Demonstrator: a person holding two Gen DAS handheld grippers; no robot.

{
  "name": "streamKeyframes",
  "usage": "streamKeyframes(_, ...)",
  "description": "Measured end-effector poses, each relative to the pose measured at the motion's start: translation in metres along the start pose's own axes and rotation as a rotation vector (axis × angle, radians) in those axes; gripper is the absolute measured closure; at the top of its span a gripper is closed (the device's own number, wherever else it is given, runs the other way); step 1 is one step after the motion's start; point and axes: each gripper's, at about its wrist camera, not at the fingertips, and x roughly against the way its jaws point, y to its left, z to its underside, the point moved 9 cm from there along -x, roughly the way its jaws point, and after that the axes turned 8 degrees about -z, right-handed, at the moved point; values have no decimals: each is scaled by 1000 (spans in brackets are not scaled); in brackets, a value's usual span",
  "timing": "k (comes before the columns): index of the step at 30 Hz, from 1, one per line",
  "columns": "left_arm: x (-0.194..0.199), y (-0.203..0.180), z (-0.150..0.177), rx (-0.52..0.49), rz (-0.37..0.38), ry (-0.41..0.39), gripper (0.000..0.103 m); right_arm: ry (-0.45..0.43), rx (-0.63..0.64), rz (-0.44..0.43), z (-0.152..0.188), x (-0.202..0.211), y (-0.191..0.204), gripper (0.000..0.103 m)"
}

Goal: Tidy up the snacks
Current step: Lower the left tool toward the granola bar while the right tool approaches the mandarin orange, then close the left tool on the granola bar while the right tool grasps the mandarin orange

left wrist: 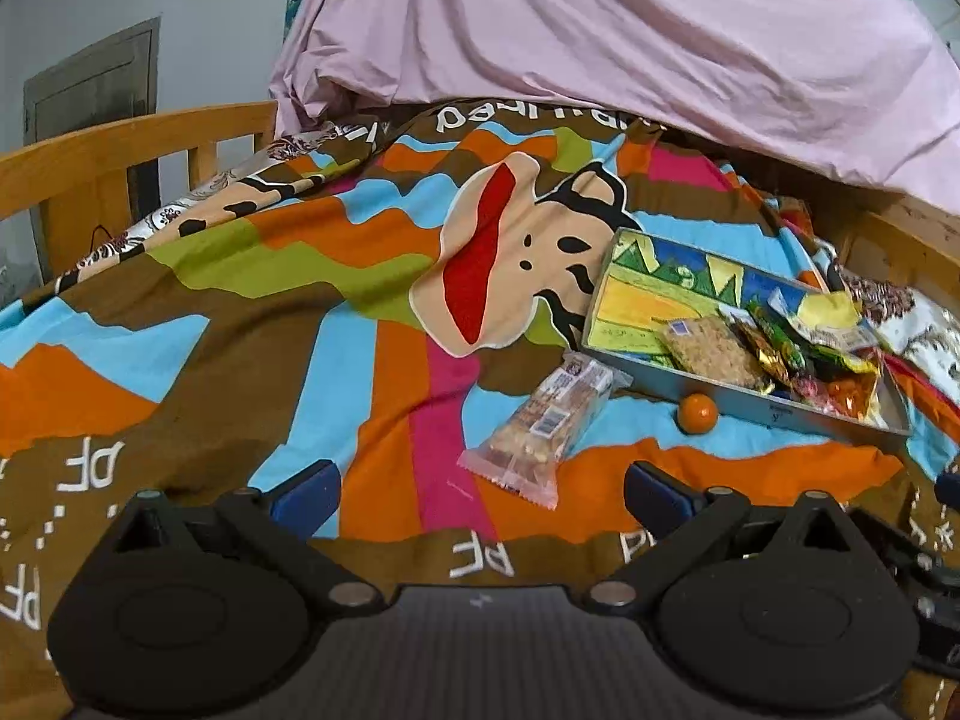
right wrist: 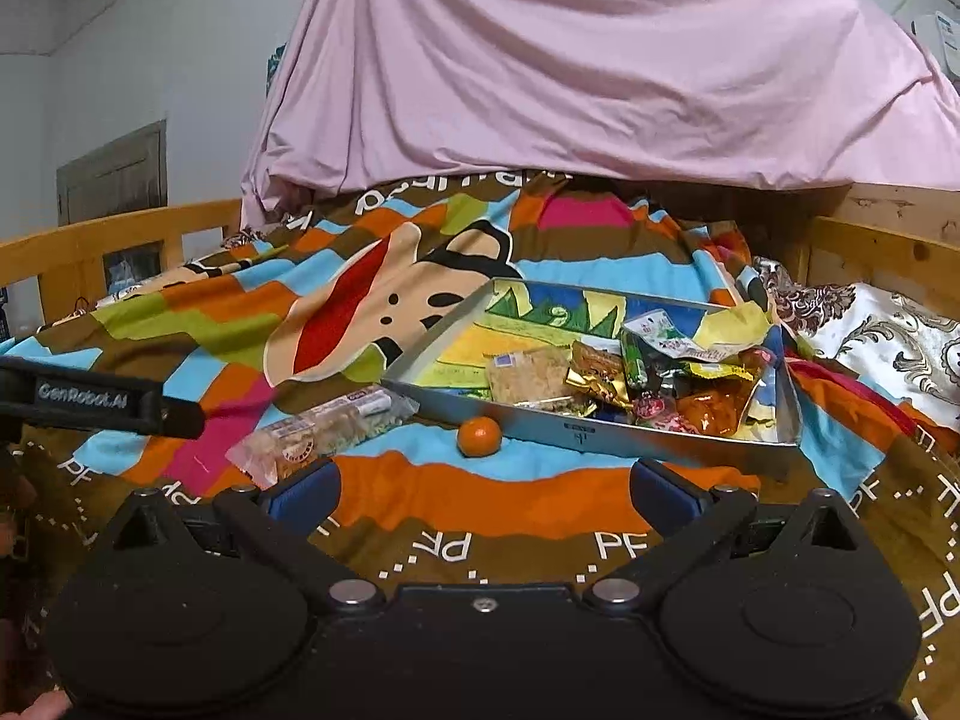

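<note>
Most of the snacks are already gathered in the tray (right wrist: 600, 432), where a heap of wrapped packets (right wrist: 690, 372) is piled toward its right end beside a flat cereal bar (right wrist: 528, 378); the left end is bare. Two things are left outside on the bedspread (left wrist: 240, 324) — a long bar in a clear wrapper (left wrist: 540, 426) and a small orange (left wrist: 697, 413) — so the task is judged to be nearly done, with only these to be put in. The left gripper (left wrist: 480, 492) is held with its jaws spread and nothing between them; the wrapped bar lies just ahead of it, its near end between the fingertip lines, slanting up toward the tray. The right gripper (right wrist: 483, 489) is likewise spread and empty; the orange sits just ahead of it, close against the tray's front wall, whether touching cannot be told, while the bar lies ahead to its left.
</note>
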Motion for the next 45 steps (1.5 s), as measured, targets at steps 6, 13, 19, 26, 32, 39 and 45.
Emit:
streamKeyframes(6,-17,-6,-10,21,12,-6,0,6,15,13,-1,-15,-2,1)
streamKeyframes(13,-45,-16,-29,4,37,-39,0,55,57,58,0,-55,-12,1)
streamKeyframes(19,-75,-18,-33,-33,53,-27,0,87,4,64,2,-85,-29,1)
streamKeyframes(26,-100,-30,-29,-49,123,12,0,136,-47,80,8,-114,-43,1)
streamKeyframes(32,-109,-47,-30,-95,182,7,0,143,-54,86,8,-130,-50,1)
streamKeyframes(39,-118,-60,-20,-148,210,14,0,159,-51,82,9,-146,-50,1)
streamKeyframes(45,-125,-65,-13,-177,226,35,0,172,-57,63,10,-157,-51,1)
